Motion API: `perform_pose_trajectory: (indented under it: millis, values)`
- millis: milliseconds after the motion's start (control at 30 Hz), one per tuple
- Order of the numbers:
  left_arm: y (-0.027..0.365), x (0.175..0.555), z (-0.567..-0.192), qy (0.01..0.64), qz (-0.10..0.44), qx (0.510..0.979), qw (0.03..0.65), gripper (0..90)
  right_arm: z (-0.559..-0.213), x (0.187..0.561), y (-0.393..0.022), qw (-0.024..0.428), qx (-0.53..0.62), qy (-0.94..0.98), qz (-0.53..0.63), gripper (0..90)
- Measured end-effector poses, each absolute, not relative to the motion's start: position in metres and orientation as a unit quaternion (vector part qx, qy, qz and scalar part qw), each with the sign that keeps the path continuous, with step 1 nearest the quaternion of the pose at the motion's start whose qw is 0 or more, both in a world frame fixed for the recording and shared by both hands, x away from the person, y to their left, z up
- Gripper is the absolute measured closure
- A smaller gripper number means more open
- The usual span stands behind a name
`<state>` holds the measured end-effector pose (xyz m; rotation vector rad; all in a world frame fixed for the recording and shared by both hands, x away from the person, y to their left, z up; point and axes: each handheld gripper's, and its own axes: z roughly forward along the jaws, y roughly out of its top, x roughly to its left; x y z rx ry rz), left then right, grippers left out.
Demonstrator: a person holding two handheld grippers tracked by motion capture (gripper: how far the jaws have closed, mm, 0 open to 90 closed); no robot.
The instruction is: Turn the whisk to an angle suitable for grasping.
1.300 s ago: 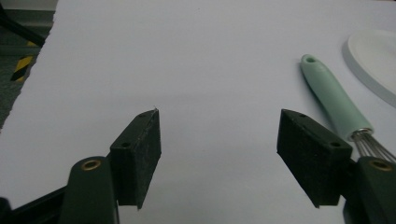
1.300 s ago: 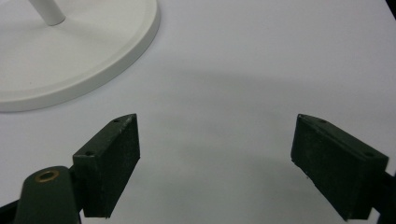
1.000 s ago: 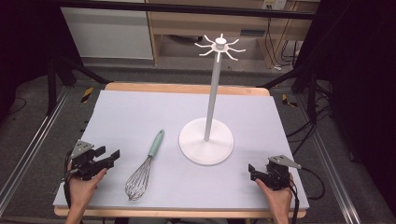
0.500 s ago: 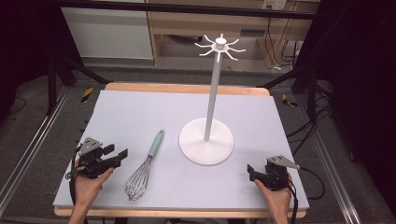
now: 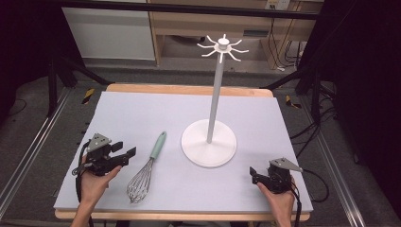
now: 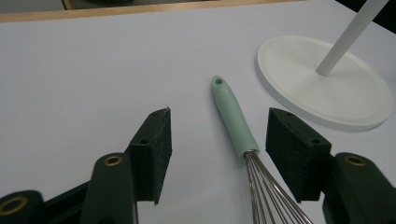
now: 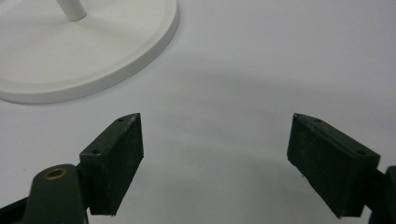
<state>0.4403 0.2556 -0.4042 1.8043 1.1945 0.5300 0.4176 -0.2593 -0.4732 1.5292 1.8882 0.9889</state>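
On our lilac mat (image 5: 142, 113) the whisk (image 5: 147, 166) lies just right of our left gripper (image 5: 126, 155), handle pointing away, jaws closing, empty.

No lettering, label, brand mark or number can be read anywhere in these views. A pale sticker on the wooden furniture (image 5: 255, 33) behind the table (image 5: 142, 113) is too small and blurred to make out.

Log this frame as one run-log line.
left claw: closing, nothing gripped, nearing whisk | right claw: open, idle | hook stand: bare
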Motion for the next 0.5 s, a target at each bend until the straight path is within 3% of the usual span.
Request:
perform_pose_trajectory:
  millis: [500]
  values:
    - [0.238,0.459,-0.393,0.465,0.200,0.751,0.424,43.3,-0.474,0.415,-0.262,0.254,0.565,0.695,0.365,22.9]
